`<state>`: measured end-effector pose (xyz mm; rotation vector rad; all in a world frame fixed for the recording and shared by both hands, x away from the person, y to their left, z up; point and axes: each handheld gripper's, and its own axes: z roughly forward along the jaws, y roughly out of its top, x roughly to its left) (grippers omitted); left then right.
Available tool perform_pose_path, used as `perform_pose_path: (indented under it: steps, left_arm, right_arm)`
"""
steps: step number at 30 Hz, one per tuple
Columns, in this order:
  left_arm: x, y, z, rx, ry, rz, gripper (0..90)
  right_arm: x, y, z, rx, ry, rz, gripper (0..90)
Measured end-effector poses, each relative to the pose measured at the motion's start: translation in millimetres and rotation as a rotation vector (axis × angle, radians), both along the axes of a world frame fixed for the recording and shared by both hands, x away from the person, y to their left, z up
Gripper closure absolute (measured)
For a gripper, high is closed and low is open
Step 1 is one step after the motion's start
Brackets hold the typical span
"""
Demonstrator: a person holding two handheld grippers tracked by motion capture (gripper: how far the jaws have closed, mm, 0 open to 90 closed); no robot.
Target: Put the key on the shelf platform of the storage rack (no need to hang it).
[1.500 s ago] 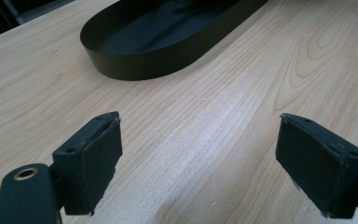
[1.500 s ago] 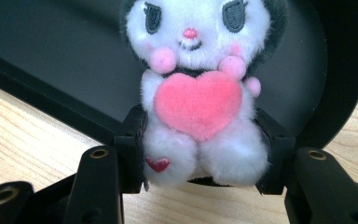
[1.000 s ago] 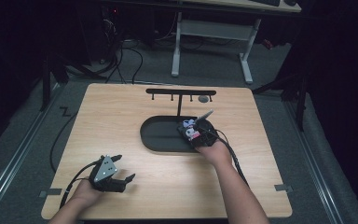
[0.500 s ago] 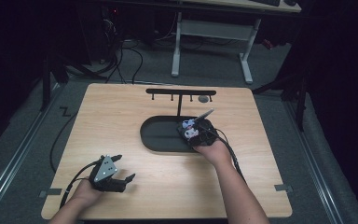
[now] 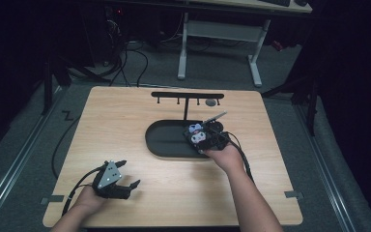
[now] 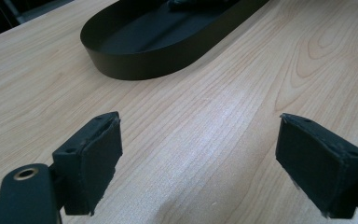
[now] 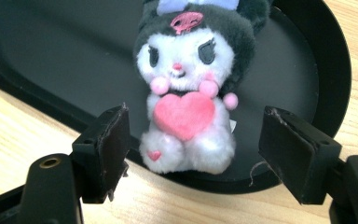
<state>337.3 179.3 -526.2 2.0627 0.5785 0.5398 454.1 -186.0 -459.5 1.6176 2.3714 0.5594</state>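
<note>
Black-hooded plush doll (image 7: 189,93) sits in the oval tray (image 7: 303,70), ears cropped; the right tool (image 7: 193,140), jaws just opening, flanks it untouched. Left tool (image 6: 200,163) gapes over bare worktop (image 6: 242,84).

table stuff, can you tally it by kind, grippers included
plush toy: 1, lying in the tray
black oval tray: 1
black rack with hooks: 1
gripper: 2, the left gripper and the right gripper, both open, the right one's jaws just opened either side of the toy without pressing it
total: 5
</note>
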Motion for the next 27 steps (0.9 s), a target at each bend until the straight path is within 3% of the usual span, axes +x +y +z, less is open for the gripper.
perform_pose_path:
  steps: [14,21,24,27]
  left_arm:
    - [-1.5,-0.8,-0.3,0.015,-0.008,-0.002,15.4]
    - [-2.4,0.0,-0.4,0.014,-0.015,0.001,15.4]
    - [-2.3,0.0,-0.4,0.013,-0.014,0.000,15.4]
    - [-1.7,0.2,-0.3,0.010,-0.010,0.000,15.4]
  right_arm:
    - [-20.3,-8.8,0.6,0.013,-0.014,0.016,22.5]
    - [-36.0,-15.7,-3.9,0.034,-0.052,0.002,20.7]
    - [-43.8,-18.4,-8.6,0.009,-0.070,-0.003,19.9]
    - [-52.6,-23.0,-12.0,0.019,-0.092,-0.005,19.0]
